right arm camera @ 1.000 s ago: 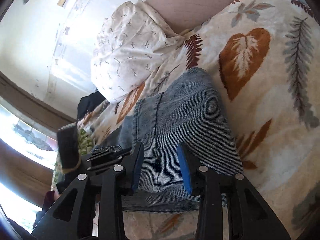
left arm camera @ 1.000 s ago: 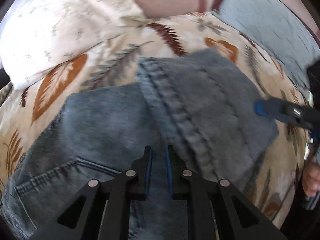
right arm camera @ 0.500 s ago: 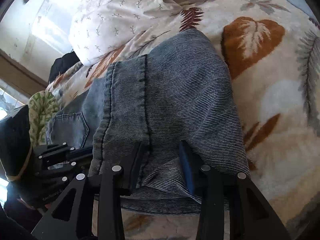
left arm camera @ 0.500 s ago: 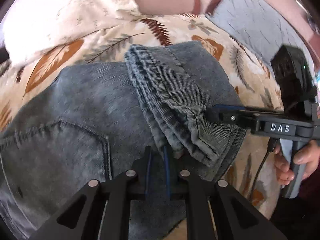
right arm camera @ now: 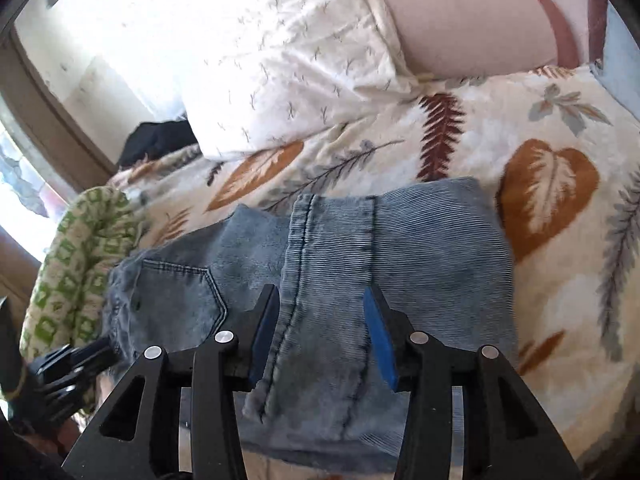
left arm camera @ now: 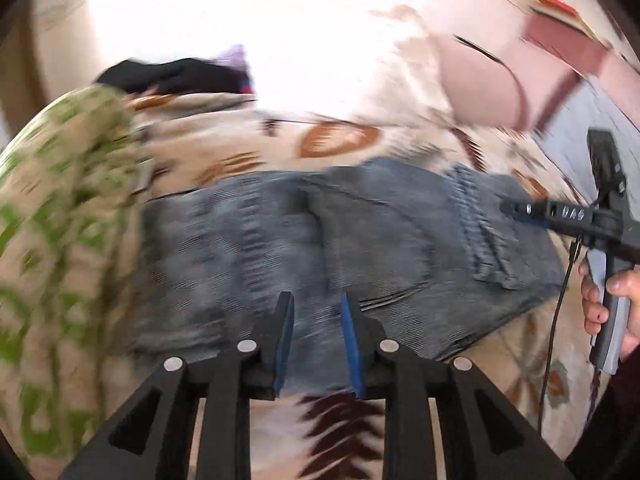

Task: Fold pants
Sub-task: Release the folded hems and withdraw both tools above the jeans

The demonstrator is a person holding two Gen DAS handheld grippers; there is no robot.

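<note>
Pants: I see folded blue denim jeans point(right arm camera: 400, 264) on the leaf-print bedspread point(right arm camera: 560, 140).
Left claw point(left arm camera: 316, 344): narrowly parted, empty, at 6 o'clock of jeans.
Right claw point(right arm camera: 320, 336): wide, empty, over the hem.

Left wrist view: heavy motion blur, worst on the green-patterned cream cloth point(left arm camera: 60, 240) at left; faded blue denim pants point(left arm camera: 360, 240) smeared; upper centre blown out to white glare. Right wrist view: sharp, daylit from upper left, white sprig-printed pillow point(right arm camera: 304, 64) partly overexposed. Both: fisheye bending, dark vignetted corners.
</note>
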